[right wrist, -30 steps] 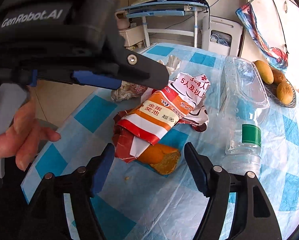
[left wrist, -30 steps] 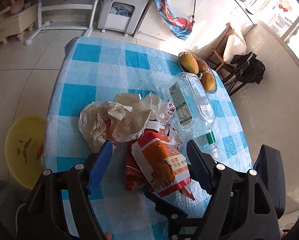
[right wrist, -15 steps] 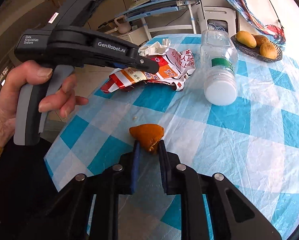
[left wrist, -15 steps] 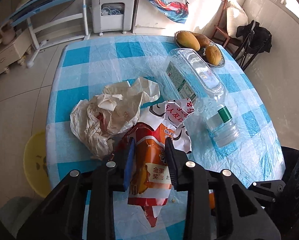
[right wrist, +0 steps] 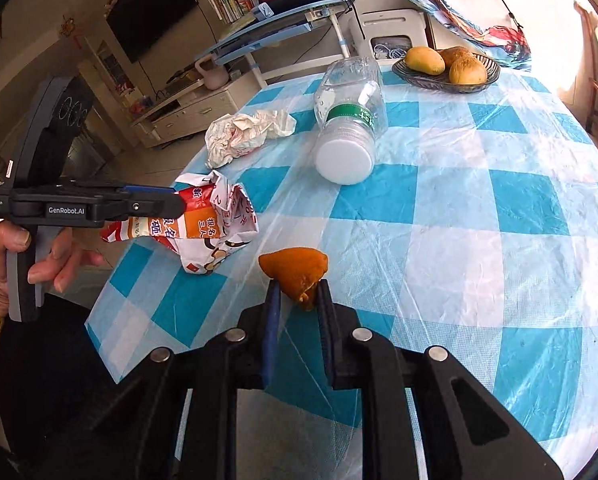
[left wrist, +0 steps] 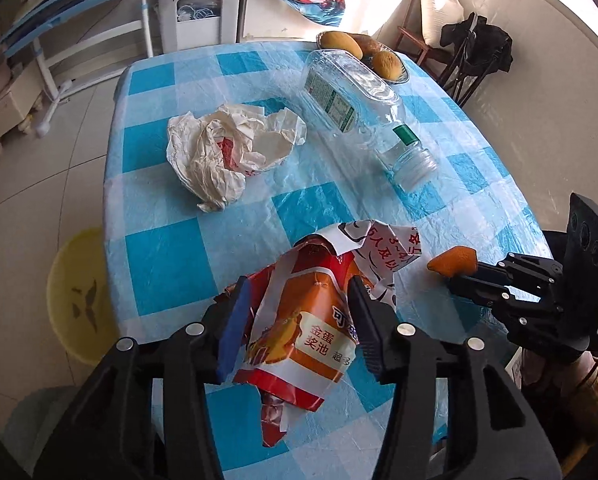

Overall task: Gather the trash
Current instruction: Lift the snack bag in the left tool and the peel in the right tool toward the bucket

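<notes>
left gripper (left wrist: 297, 312) clamped on the snack wrapper (left wrist: 307, 320), held up off the table | right gripper (right wrist: 297, 300) pinching the orange peel (right wrist: 295, 270) at its fingertips, off to the left one's right

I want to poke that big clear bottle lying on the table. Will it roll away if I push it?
Probably. The bottle lies on its side, and its neck looks round, so a sideways nudge might set it rolling. It looks empty, so it is likely light and quick to move. The tablecloth looks shiny, so it may slide too. Its body looks squarish, which could stop it soon.
</notes>
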`<state>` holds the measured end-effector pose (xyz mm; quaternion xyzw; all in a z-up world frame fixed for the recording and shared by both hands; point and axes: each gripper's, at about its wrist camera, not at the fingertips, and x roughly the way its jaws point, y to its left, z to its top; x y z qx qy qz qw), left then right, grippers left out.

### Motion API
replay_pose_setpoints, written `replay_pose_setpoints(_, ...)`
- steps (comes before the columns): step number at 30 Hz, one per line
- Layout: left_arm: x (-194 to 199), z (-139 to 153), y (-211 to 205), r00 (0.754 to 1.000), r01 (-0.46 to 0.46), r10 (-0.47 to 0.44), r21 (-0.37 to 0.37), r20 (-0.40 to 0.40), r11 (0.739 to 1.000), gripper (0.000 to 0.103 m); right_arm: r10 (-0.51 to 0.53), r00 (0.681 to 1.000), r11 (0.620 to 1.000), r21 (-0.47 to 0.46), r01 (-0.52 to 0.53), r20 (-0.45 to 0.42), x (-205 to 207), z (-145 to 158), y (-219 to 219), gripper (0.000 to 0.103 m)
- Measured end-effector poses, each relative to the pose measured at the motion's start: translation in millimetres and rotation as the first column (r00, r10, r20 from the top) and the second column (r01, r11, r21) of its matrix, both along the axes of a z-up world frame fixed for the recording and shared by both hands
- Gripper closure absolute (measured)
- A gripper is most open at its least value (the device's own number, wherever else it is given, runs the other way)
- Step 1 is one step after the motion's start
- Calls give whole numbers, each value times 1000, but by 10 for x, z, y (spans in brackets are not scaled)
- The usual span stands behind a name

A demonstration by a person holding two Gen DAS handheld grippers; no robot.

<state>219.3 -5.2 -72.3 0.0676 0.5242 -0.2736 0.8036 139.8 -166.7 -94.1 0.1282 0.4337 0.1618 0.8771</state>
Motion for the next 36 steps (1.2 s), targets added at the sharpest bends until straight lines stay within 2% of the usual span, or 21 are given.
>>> replay_pose_setpoints(3,9,-15,-62,999,-16,14,47,44,999,46,-3,1000,1000,-11,4,17,-24,19,-1,84)
replay_pose_setpoints(6,-35,-67,-199,997,15,-22,98,72,995,47,-3,1000,1000,-24,4,26,-14,20,31,84)
replay_pose_setpoints(7,-61,-95,-246,997,35,-42,108,65,993,58,-3,1000,1000,-30,4,27,-18,19,38,84)
replay_pose_setpoints(9,-142,-93,-318,993,63,-75,131,86,989,64,-3,999,999,-43,5,32,-35,12,62,84)
replay_pose_setpoints(10,-172,-64,-325,992,71,-83,127,95,989,70,-3,999,999,-48,4,34,-38,13,71,84)
replay_pose_setpoints(13,-235,66,-260,987,35,-52,109,152,993,78,-6,999,999,-52,8,37,-57,10,77,84)
replay_pose_setpoints(17,-321,168,-179,968,-38,2,142,250,989,79,-10,999,999,-51,12,41,-80,-2,77,84)
replay_pose_setpoints(20,-396,214,-168,956,-57,11,148,293,987,80,-13,999,998,-53,15,42,-87,2,77,84)
replay_pose_setpoints(27,-445,196,-236,943,-60,-6,187,333,981,80,-22,999,998,-52,24,44,-113,7,84,84)
replay_pose_setpoints(36,-387,272,-120,924,-125,54,167,378,978,80,-24,998,999,-25,26,55,-137,15,95,84)
